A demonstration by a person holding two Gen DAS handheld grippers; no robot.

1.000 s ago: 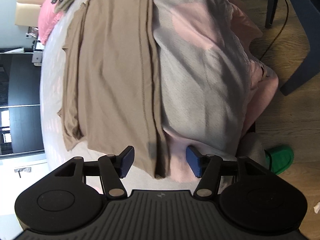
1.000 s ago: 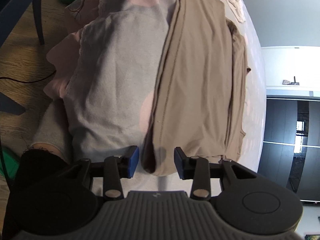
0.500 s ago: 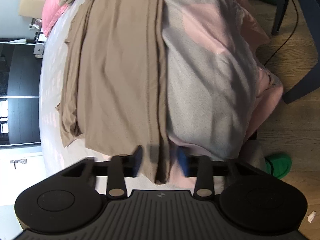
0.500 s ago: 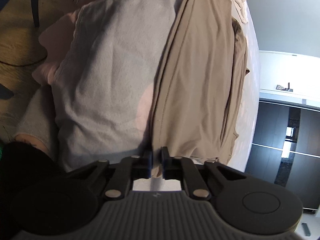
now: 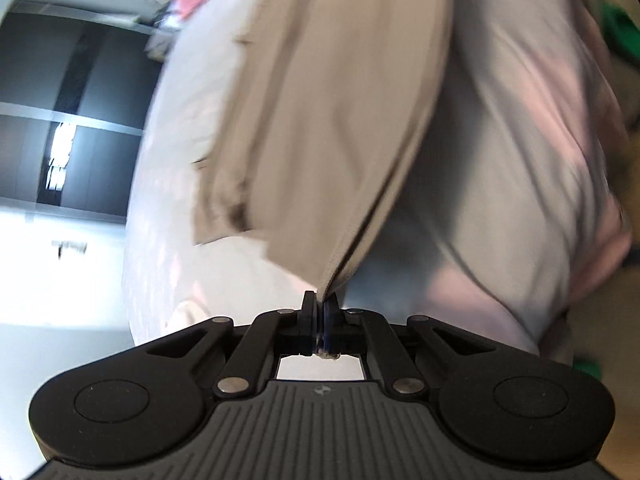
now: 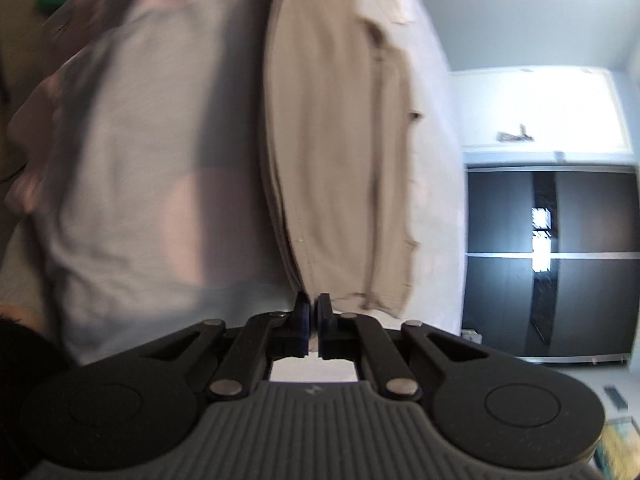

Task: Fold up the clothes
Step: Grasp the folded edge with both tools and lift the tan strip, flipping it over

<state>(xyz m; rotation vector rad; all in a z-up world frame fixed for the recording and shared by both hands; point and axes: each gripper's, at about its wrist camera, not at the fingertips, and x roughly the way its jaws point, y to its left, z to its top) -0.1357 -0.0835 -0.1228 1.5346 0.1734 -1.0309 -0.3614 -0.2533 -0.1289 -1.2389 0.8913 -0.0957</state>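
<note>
A beige garment (image 5: 332, 92) lies lengthwise on the bed, folded along its long side. My left gripper (image 5: 319, 304) is shut on one end of its folded edge and lifts it off the bed. In the right wrist view the same beige garment (image 6: 332, 140) runs away from my right gripper (image 6: 313, 305), which is shut on the other end of that edge. The lifted edge curves up between the two grippers. Both views are blurred by motion.
A grey and pink blanket (image 5: 520, 140) lies beside the garment toward the bed's edge, also in the right wrist view (image 6: 132, 140). White sheet (image 5: 168, 200) lies on the other side. A dark wardrobe (image 6: 560, 260) stands beyond. Green slippers (image 5: 620, 32) are on the floor.
Both grippers closed on the garment's folded edge, the right one first, then the left. Both have now lifted that edge off the bed.
</note>
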